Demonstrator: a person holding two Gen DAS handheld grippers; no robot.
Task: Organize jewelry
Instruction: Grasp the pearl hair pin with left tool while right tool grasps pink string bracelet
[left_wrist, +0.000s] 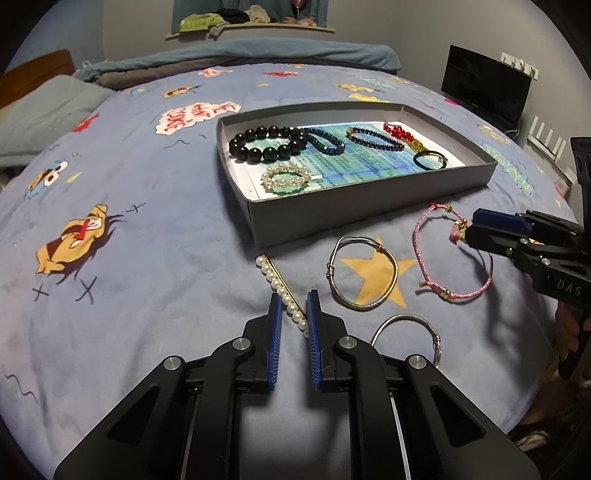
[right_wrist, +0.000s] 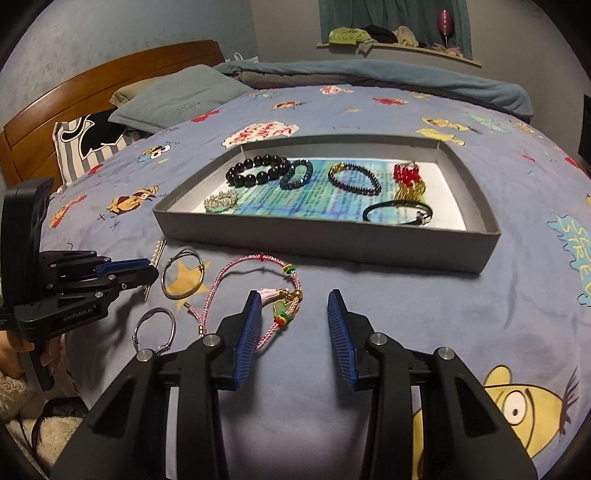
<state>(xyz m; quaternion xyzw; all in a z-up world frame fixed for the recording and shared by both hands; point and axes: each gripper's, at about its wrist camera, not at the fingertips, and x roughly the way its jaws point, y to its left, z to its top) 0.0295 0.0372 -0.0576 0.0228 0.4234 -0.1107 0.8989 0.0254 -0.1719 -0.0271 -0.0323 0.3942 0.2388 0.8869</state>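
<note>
A grey box lid (left_wrist: 369, 206) (right_wrist: 332, 251) on the bed holds several bracelets and a pearl hair clip (left_wrist: 286, 178). In front of it lie a pearl bar clip (left_wrist: 284, 293), a silver-gold bangle (left_wrist: 364, 273) (right_wrist: 183, 275), a silver ring bangle (left_wrist: 410, 338) (right_wrist: 155, 330) and a pink cord bracelet (left_wrist: 452, 254) (right_wrist: 243, 291). My left gripper (left_wrist: 293, 314) (right_wrist: 149, 271) is narrowly open with its pads on either side of the pearl bar clip's near end. My right gripper (right_wrist: 293, 317) (left_wrist: 471, 227) is open, empty, just right of the pink bracelet's tassel.
The bed has a blue cartoon-print cover (left_wrist: 129, 258). Pillows (right_wrist: 177, 99) and a wooden headboard (right_wrist: 110, 85) are at the far left. A folded teal blanket (left_wrist: 258, 55) lies along the far edge. A black monitor (left_wrist: 484, 85) stands at the right.
</note>
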